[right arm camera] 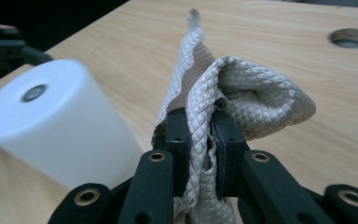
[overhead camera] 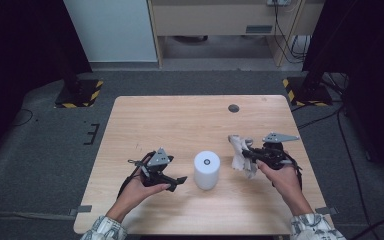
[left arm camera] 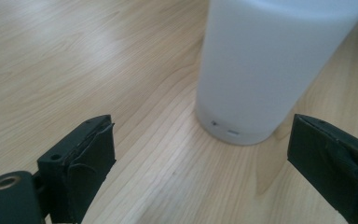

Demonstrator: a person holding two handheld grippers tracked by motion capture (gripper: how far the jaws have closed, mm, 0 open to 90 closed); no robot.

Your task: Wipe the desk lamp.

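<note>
Right claw is clamped on a cloth: in the right gripper view its two black jaws stand close together with the quilted grey fabric pinched between them, a fold bulging above the tips and a narrow strip rising higher. In the high view the right claw sits over the right part of the bench, held in the person's right hand, with the cloth hanging pale and crumpled from its tips, clear of the cylinder. Left claw is spread wide and holds nothing; in the left gripper view its jaws stand well apart, bare wood between them, and the white cylinder stands just beyond the gap, nearer the right-hand jaw and not touching either. From above, the left claw lies low over the bench in the left hand, pointing toward the cylinder, which stands upright near the bench's middle, between the two claws and just beside the left one. The cylinder's flat top carries a small dark round mark at its centre; two small marks show near its base in the left gripper view. A dark round hole sits in the bench toward the far edge, well apart from everything else.
</note>
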